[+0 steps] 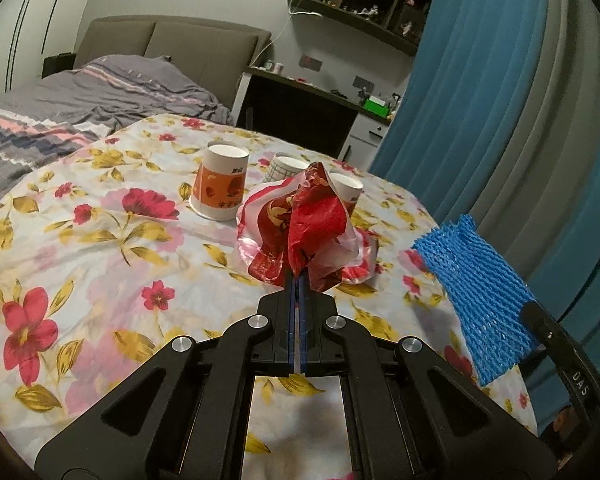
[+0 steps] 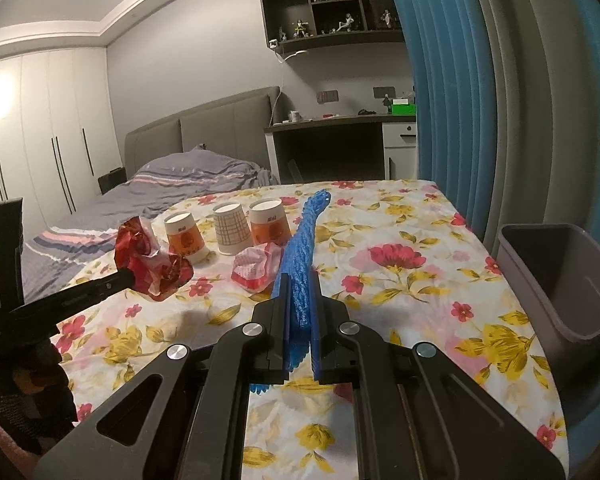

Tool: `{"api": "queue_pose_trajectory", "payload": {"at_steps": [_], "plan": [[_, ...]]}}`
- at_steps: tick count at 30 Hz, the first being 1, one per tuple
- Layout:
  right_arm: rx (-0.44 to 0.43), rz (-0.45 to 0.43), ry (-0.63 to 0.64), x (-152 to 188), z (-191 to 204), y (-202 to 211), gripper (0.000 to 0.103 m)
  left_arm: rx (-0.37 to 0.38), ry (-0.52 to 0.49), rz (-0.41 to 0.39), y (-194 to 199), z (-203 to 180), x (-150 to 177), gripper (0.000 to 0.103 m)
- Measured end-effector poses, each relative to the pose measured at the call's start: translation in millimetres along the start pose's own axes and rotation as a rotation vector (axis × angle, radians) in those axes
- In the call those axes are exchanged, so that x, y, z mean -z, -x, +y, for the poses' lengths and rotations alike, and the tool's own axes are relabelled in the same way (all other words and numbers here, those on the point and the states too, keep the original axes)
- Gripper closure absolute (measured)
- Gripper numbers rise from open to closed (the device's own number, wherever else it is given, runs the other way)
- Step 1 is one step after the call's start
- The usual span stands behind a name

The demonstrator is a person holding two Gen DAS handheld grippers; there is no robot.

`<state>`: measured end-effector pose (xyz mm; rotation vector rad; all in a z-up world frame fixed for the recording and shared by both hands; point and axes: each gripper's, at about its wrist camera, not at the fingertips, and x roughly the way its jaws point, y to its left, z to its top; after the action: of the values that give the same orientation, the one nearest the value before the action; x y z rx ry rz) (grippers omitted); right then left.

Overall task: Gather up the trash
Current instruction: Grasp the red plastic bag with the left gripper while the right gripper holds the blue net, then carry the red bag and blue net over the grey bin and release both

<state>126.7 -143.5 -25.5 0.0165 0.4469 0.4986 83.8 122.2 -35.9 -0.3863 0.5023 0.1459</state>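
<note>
Left tongs are clamped tight on a crinkly red wrapper; right tongs pinch a blue foam net, both above the floral bench.

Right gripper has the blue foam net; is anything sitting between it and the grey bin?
Nothing visible does. The right gripper is shut on the blue foam net, and the grey bin stands open-topped at the table's right edge. Only bare floral tablecloth lies between them; the paper cups stand off to the left.

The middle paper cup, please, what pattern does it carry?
A grid pattern on white, clearest in the right wrist view.
</note>
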Motion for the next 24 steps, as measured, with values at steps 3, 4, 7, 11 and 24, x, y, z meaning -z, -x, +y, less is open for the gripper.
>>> {"api": "queue_pose_trajectory", "payload": {"at_steps": [3, 4, 7, 11, 24], "plan": [[0.003, -0.012, -0.008, 0.3, -5.2, 5.6, 0.094, 0.007, -0.006, -0.002, 4.8, -4.4, 1.1, 0.103], [0.004, -0.015, -0.01, 0.5, -5.9, 8.4, 0.094, 0.009, -0.008, -0.001, 5.4, -5.1, 1.3, 0.103], [0.007, -0.024, -0.015, 1.3, -10.3, 14.0, 0.094, 0.011, -0.019, -0.002, 7.3, -10.4, 1.9, 0.103], [0.014, -0.03, -0.02, 2.1, -16.1, 18.8, 0.094, 0.022, -0.039, -0.006, 9.6, -19.8, 4.2, 0.103], [0.059, -0.064, -0.055, 0.8, -45.3, 37.9, 0.094, 0.074, -0.101, 0.019, 1.8, -59.3, 9.2, 0.103]]}}
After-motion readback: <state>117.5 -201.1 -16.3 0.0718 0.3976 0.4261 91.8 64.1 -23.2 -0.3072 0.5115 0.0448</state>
